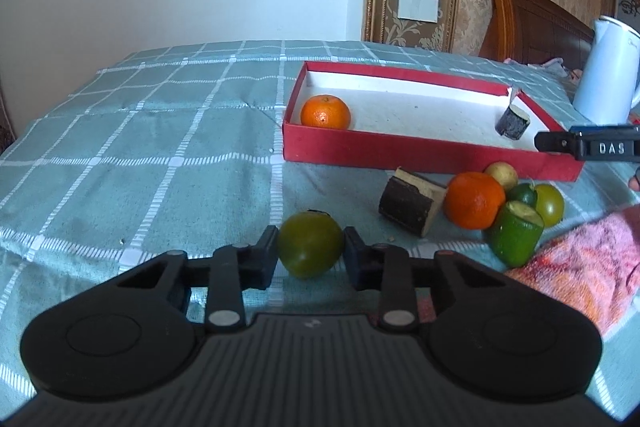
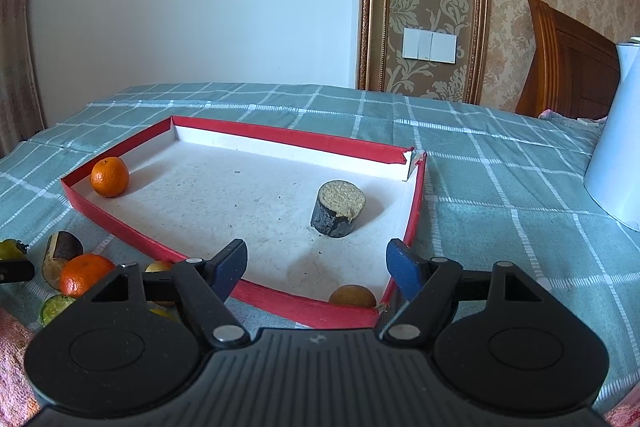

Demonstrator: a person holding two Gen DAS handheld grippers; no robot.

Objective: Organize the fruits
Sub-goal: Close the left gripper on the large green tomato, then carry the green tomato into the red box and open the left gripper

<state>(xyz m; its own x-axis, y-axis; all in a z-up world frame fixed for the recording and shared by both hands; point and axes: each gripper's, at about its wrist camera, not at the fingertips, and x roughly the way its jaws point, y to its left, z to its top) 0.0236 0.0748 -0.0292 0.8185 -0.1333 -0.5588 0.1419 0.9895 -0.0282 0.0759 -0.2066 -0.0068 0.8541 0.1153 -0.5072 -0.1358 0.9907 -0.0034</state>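
My left gripper (image 1: 310, 253) has its jaws closed on a green tomato (image 1: 311, 244), one pad against each side, low over the checked blanket (image 1: 160, 131). No earlier view, so I describe only this grip. To the right of it lies the loose pile: a dark cut log piece (image 1: 408, 205), an orange (image 1: 474, 200), a yellow fruit (image 1: 502, 174), a second green tomato (image 1: 550, 203) and a cut green piece (image 1: 516, 233), all touching or just beside one another, tight against the near wall of the red tray (image 1: 400, 155). A pink towel (image 1: 580, 267) crowds the near right corner.

My right gripper (image 2: 316, 265) hangs over the tray's near right corner with jaws open and nothing between them. Inside the tray, a small orange (image 2: 109, 176) sits in the far left corner against the wall, a dark stub (image 2: 338, 209) stands upright toward the right side, and a brown round fruit (image 2: 353, 295) rests against the near wall. The middle of the tray floor is open. A white kettle (image 2: 616, 147) stands at the far right, well apart from the tray. The blanket to the left is free.
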